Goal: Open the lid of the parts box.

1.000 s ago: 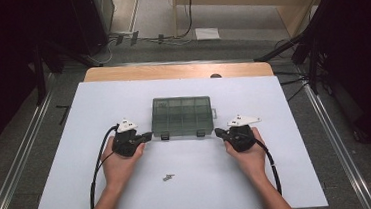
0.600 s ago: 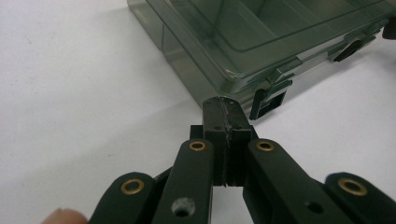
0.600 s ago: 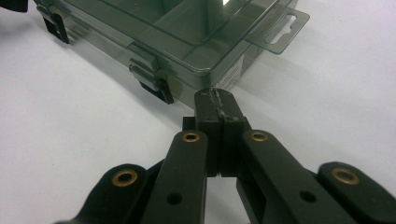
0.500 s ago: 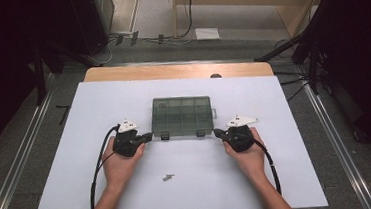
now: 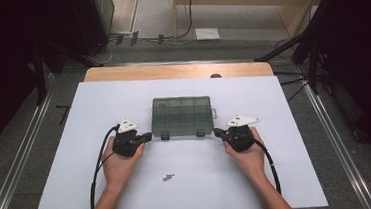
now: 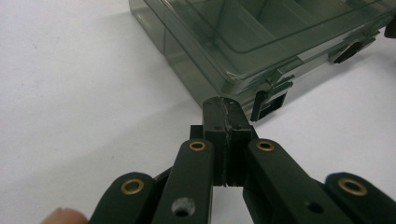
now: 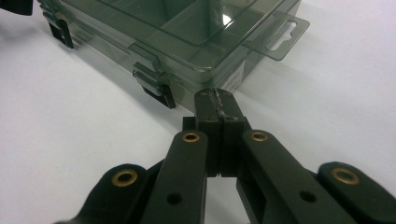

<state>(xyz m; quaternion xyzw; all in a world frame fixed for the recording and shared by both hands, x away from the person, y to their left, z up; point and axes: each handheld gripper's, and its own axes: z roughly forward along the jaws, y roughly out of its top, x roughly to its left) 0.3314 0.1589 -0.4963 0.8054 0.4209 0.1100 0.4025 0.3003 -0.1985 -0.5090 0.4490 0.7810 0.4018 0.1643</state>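
Observation:
A smoky clear plastic compartment box (image 5: 182,116) lies with its lid down in the middle of the white table top (image 5: 98,101), its two dark latches facing me. My left gripper (image 5: 148,136) rests on the table just left of the box's near left corner, jaws shut with nothing between them. In the left gripper view the shut tips (image 6: 225,103) sit close to the box (image 6: 243,42) and its latch (image 6: 270,101). My right gripper (image 5: 216,131) rests near the box's near right corner, also shut and empty. Its tips (image 7: 215,96) lie just short of the box (image 7: 187,32) in the right gripper view.
A few small dark parts (image 5: 167,176) lie on the table between my forearms. A wooden strip (image 5: 176,71) runs along the table's far edge. Metal rails and dark equipment flank both sides, and cables trail on the floor behind.

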